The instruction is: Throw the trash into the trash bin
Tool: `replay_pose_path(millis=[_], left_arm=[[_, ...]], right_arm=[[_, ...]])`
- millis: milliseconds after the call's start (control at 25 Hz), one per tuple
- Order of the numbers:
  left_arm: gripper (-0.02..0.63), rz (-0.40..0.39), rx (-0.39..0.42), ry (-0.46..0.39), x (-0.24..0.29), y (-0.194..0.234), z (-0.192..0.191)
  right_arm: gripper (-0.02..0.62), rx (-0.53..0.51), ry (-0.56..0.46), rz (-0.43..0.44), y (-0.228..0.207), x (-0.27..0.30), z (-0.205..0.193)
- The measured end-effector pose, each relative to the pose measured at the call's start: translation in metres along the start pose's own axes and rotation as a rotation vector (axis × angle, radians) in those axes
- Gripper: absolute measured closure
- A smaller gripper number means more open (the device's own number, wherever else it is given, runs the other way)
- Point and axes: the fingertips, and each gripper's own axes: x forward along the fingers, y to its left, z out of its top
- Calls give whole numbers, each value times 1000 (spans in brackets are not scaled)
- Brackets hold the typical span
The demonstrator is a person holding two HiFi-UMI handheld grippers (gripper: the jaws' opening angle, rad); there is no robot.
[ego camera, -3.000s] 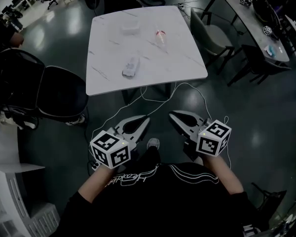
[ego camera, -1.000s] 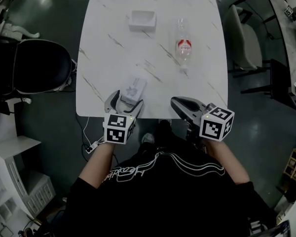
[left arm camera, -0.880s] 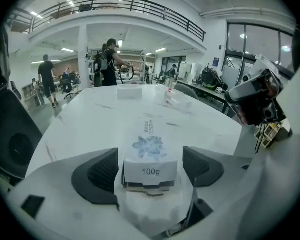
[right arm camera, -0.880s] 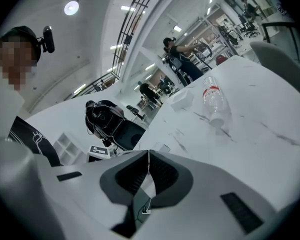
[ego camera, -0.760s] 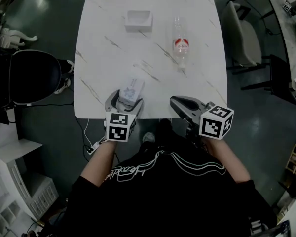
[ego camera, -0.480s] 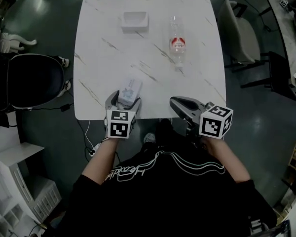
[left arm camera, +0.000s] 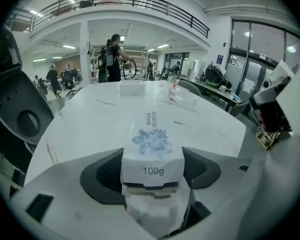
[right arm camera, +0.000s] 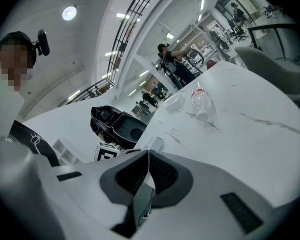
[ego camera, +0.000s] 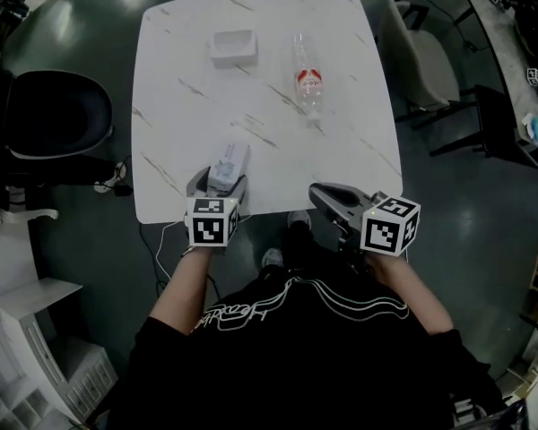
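While the right gripper (ego camera: 316, 189) hangs pressed together and empty just off the table's (ego camera: 341, 133) near edge, the left gripper (ego camera: 218, 179), jaws just closing, pinches the box (ego camera: 229, 158) on that edge.

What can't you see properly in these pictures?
Trash bin: in no view, beyond every edge.
Bottle: label words too small, head view.
White box: its inside too small to tell, head view.
Tissue pack: sideways print blurred, left gripper view.
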Motion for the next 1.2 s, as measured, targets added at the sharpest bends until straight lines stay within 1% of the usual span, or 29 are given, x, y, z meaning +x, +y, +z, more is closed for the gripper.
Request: replay_pose_path(millis=[160,240,400,520,680,800,880,960,1080,1200], left_arm=[[278,-42,-6,-73,-25,-11,19],[278,-86,-24,-108,-43,-21,28],[278,-228,-105,-194,-84,-45,51],[278,-326,-145,-269,-124,-61,63],[278,-442,-149,-376,-178,-79,71],[278,-518,-157,-431,-210,-90,68],[278,-580,-186,-453,-225,-99,67],[278,-634,-193,-464,-233,-110,67],[278,-701,-161,-463,-238,-134,68],[278,-781,-130,-443,-239,-165,70]], right_arm=[[561,-1,-32,-17,12,-12,-5],[562,-8,-52,-23,21,-18,-7],[562,-44,-96,-33,42,-25,-11],[561,-78,-133,-34,65,-30,-13],[561,-109,-185,-53,91,-41,-21],[563,-121,-215,-79,105,-51,-32],[563,-124,-235,-100,113,-59,-39],[561,-126,-256,-125,120,-70,-47],[562,-135,-288,-174,126,-93,-58],[562,-137,-333,-236,124,-123,-67]])
